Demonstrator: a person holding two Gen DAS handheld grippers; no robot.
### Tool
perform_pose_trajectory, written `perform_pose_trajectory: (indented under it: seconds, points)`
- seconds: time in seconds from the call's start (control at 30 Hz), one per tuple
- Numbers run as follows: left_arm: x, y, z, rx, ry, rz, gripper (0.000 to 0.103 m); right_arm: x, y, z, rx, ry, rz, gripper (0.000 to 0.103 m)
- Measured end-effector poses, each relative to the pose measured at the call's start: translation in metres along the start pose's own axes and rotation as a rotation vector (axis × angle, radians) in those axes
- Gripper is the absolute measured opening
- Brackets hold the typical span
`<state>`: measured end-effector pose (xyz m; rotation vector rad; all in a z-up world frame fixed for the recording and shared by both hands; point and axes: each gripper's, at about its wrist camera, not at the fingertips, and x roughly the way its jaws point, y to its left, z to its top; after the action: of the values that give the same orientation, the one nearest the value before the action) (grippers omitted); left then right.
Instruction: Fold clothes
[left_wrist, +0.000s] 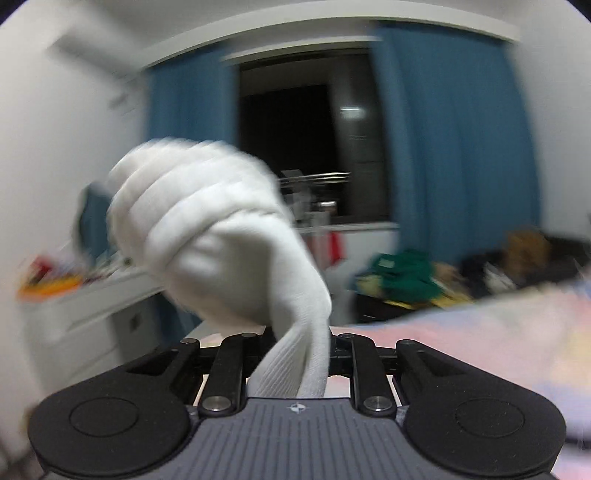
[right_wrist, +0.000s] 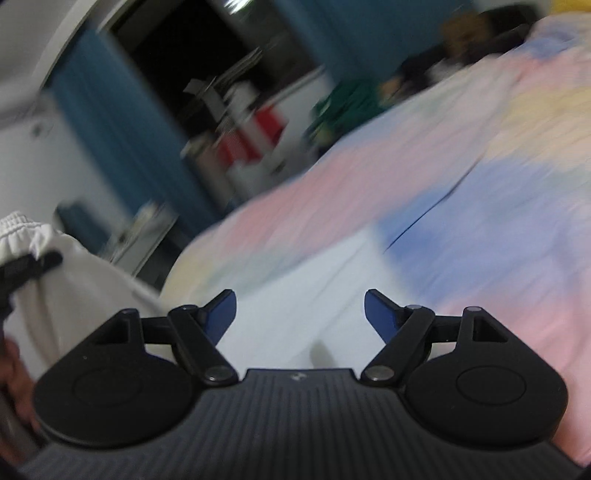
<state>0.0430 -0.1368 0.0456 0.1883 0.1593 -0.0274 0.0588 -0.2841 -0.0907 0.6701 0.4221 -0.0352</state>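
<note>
Left gripper (left_wrist: 295, 343) pinching a bunched white garment (left_wrist: 221, 236) in the air, right gripper (right_wrist: 300, 314) spread wide above a pastel bedspread (right_wrist: 461, 184)

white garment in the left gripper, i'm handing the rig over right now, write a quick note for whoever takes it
Left gripper: shut on the white garment, which is bunched and lifted off the bed, not folded.
Right gripper: open, holding nothing, over the pastel bedspread.
The right wrist view shows the garment's elastic edge at far left.
Done: garment picked up.
Left: lay it flat on the bedspread, fold it. Both views are motion-blurred, so check the grip first.
</note>
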Motion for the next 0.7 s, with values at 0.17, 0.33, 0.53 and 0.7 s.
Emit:
perform_pose_trajectory:
  seconds: [0.17, 0.33, 0.53, 0.7]
  points:
    - [0.003, -0.091, -0.068, 0.277, 0.100, -0.138, 0.028, 0.003, -0.024, 0.002, 0.134, 0.015, 0.041, 0.080]
    - [0.005, -0.140, -0.125, 0.531, 0.172, -0.197, 0.047, 0.006, -0.048, 0.004, 0.267, 0.031, 0.082, 0.080]
    - [0.000, -0.106, -0.121, 0.566, 0.196, -0.162, 0.088, 0.014, -0.053, 0.000, 0.330, 0.089, 0.081, 0.080]
    - [0.007, -0.046, -0.123, 0.493, 0.296, -0.117, 0.089, 0.021, -0.046, -0.008, 0.318, 0.151, 0.071, 0.080]
